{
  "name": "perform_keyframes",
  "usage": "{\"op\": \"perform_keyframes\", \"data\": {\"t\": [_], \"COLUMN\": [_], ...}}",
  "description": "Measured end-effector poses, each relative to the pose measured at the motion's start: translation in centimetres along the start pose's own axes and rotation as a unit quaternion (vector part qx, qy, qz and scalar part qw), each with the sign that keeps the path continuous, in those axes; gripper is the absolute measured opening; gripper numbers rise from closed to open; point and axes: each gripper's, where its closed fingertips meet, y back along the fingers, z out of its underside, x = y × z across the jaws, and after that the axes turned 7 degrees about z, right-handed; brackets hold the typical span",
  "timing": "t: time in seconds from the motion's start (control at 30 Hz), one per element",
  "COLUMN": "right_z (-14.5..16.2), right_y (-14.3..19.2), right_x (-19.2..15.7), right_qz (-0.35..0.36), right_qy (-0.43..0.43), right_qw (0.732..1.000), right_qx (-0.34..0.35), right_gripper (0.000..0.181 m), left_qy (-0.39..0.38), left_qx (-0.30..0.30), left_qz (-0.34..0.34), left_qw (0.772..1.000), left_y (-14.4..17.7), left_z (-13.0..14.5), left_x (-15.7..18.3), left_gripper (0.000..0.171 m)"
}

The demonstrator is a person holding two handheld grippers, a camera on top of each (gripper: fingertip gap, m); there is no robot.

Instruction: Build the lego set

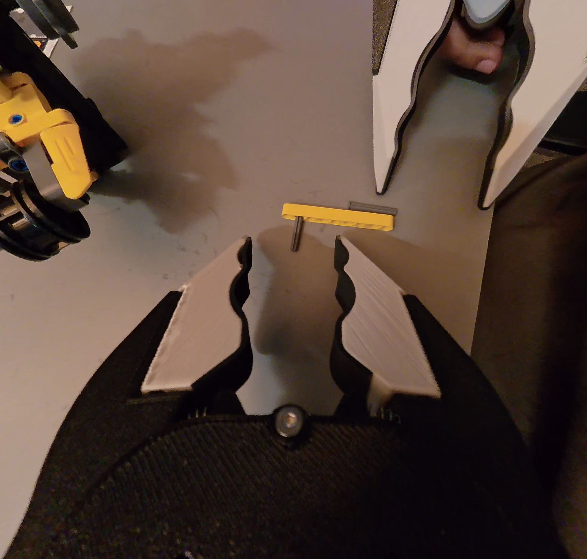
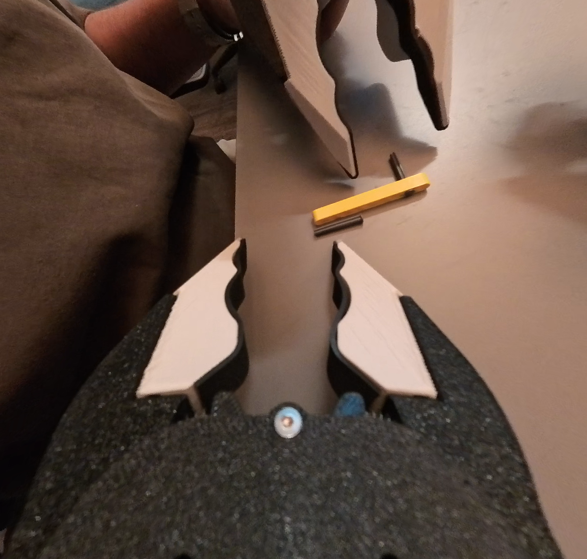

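Note:
A flat yellow beam (image 1: 338, 220) lies on the grey table (image 1: 222, 99). A dark grey axle (image 1: 296, 233) sticks out from its left end. A second dark axle (image 1: 373, 207) lies loose behind its right end. My left gripper (image 1: 293, 241) is open and empty, just short of the beam. My right gripper (image 1: 433, 199) is open and empty, coming from the far side. In the right wrist view the beam (image 2: 370, 197) lies ahead of my right gripper (image 2: 289, 243), with the loose axle (image 2: 338, 225) in front of it and the left gripper (image 2: 397, 150) beyond.
A yellow, black and grey brick-built vehicle model (image 1: 41, 150) stands at the left. A person's brown-clad leg (image 2: 79, 162) fills the space beside the table edge (image 1: 486, 274). A thumb (image 1: 473, 51) shows behind the right gripper.

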Motion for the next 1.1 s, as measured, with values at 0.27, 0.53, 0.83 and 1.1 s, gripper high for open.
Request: {"op": "perform_keyframes", "data": {"t": [0.27,0.53,0.83,1.1], "right_z": [-1.8,-1.7,-1.3,-0.2], "right_y": [0.0,-1.1,-0.9,0.1], "right_x": [1.5,1.4,1.0,0.0], "right_qz": [0.005,-0.015,-0.017,0.020], "right_qy": [-0.001,0.005,-0.006,-0.044], "right_qw": [0.999,1.000,1.000,0.999], "right_qx": [0.038,0.010,0.007,0.017], "right_gripper": [0.055,0.059,0.059,0.058], "left_qy": [-0.057,-0.083,-0.082,-0.077], "left_qx": [0.045,0.020,0.023,0.018], "left_qz": [0.034,0.030,0.021,0.020], "left_qw": [0.997,0.996,0.996,0.997], "left_y": [0.8,0.1,0.2,0.0], "left_z": [-1.2,-0.7,-0.8,-0.7], "left_x": [2.3,3.0,2.8,2.6], "left_gripper": [0.060,0.058,0.055,0.055]}}
